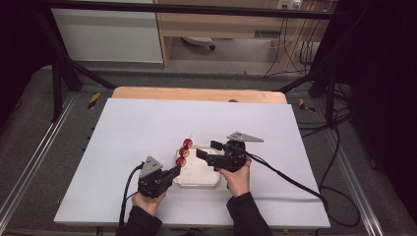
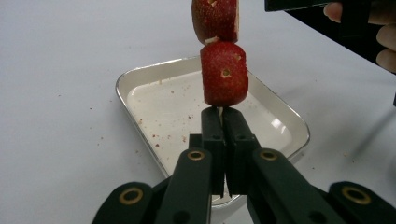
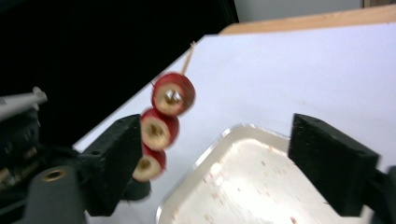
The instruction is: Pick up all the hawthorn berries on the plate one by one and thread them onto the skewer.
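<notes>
Closest to us, our left gripper point(image 1: 173, 171) has its jaws pinched together on the bottom of a thin wooden skewer point(image 3: 187, 57), holding three red fruit slices point(image 2: 224, 73) up over the left edge of the metal tray point(image 1: 197, 181). Our right gripper point(image 3: 233, 158) sits wide apart, holding nothing, over the tray. We reckon the slices are soft and crumbly and the stick snaps easily, so grab the bare stick, not the fruit.
</notes>
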Tool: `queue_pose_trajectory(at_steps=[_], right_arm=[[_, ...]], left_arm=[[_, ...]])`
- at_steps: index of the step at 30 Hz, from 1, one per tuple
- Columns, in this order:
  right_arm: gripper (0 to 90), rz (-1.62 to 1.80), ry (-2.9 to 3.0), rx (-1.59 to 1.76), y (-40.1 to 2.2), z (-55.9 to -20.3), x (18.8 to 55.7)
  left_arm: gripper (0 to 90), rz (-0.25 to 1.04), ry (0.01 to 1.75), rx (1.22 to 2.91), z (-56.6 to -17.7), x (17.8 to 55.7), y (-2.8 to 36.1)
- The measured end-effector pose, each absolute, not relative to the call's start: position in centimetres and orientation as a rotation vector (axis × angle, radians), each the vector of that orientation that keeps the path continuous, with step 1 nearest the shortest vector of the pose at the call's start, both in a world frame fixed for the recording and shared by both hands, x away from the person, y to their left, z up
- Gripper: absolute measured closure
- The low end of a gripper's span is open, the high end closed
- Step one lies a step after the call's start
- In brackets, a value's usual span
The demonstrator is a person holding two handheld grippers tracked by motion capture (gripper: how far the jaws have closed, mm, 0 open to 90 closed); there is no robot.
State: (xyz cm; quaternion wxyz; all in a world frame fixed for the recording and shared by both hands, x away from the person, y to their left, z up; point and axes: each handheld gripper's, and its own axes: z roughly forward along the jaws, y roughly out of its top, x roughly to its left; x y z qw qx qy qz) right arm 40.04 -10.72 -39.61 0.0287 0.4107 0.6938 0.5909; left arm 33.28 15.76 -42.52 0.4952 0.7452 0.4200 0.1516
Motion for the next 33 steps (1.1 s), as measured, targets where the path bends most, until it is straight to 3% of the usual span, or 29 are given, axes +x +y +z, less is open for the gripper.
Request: queue_pose_trajectory(at_steps=[5,15,33], right_arm=[[8.4,1.662,2.233,1.194,-12.1,-39.9,39.8],[1.1,1.453,2.362,1.135,-15.2,-41.1,39.1],[0.4,1.279,2.399,1.121,-20.8,-43.9,37.4]], left_arm=[[88.1,0.365,0.998,1.827,-42.5,33.3,16.1],[88.0,0.345,0.944,1.896,-42.2,33.3,17.0],[87.9,0.338,0.866,2.023,-40.5,34.5,17.4]])
